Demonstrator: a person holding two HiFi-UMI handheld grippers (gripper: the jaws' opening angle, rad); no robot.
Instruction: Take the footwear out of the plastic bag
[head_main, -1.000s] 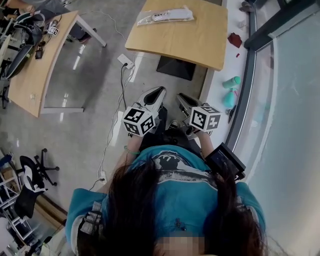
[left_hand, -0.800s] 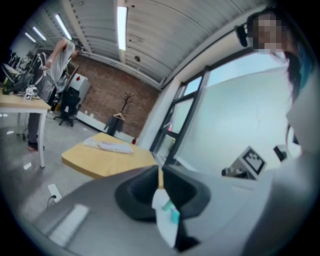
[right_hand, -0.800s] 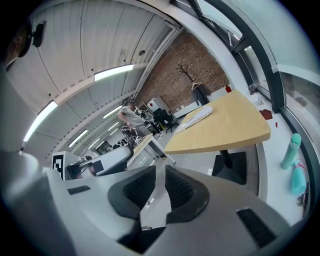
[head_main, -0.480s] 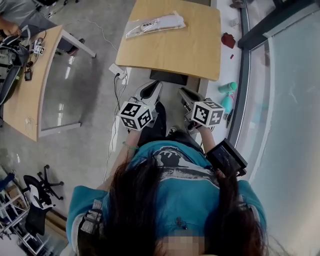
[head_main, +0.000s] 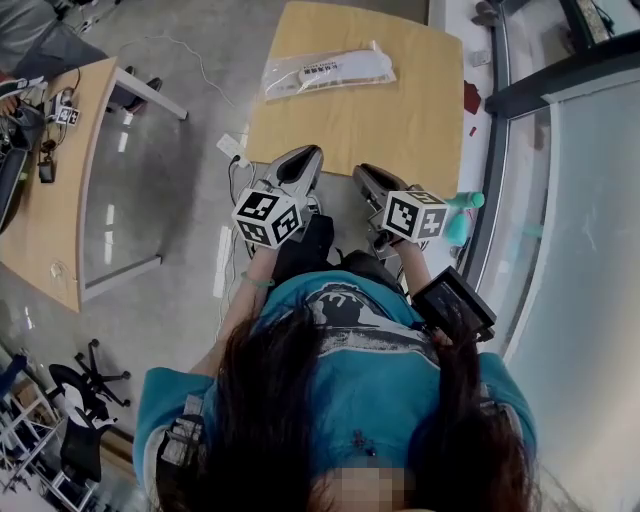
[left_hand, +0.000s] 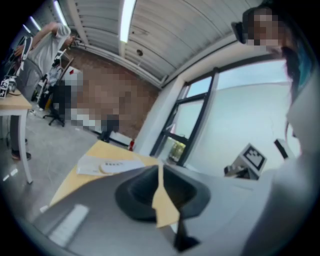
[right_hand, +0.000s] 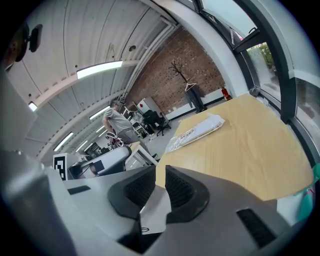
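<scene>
The footwear (head_main: 338, 68) showed only as a pale shape through the plastic bag (head_main: 290, 82). Its kind and the bag's print were too small to tell. The table's (head_main: 400, 120) far edge was cut off at the top of the head view. On the window ledge (head_main: 478, 135), the small things (head_main: 472, 97) could not be made out.

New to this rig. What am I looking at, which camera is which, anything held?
There is no robot arm here. A person wears a camera on the head and holds a two-jaw gripper in each hand. The head view looks steeply down on the left gripper and the right gripper. The other two pictures come from cameras riding on each gripper, looking along its own jaws. Ahead stands a wooden table with a clear plastic bag holding what looks like white footwear. Nothing is held: the left jaws are together, the right jaws slightly apart, and neither gripper touches the bag.
</scene>
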